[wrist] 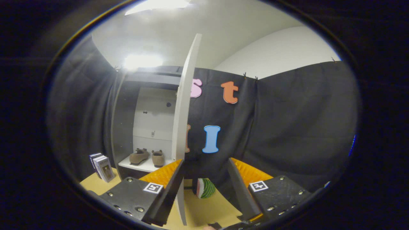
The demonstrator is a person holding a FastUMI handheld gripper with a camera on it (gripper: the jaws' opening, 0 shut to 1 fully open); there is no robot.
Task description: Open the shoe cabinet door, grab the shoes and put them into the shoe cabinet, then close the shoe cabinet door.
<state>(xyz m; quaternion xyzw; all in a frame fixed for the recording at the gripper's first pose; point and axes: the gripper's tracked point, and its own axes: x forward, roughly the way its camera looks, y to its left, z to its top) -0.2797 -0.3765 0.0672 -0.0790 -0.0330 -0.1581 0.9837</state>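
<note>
The shoe cabinet has a dark grey frame, a white back panel and a white shelf. Its door is white. The 2 shoes on the shelf are brown. The desk is pale yellow-tan. A watermelon slice has green stripes and a red face. The boxes are white with dark edges.

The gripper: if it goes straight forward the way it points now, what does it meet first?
Probably the watermelon toy, which lies on the table just ahead of the open gripper, between its fingers. Beyond it hangs the black cloth wall. The open cabinet door stands by the left finger; depth is unclear.
</note>
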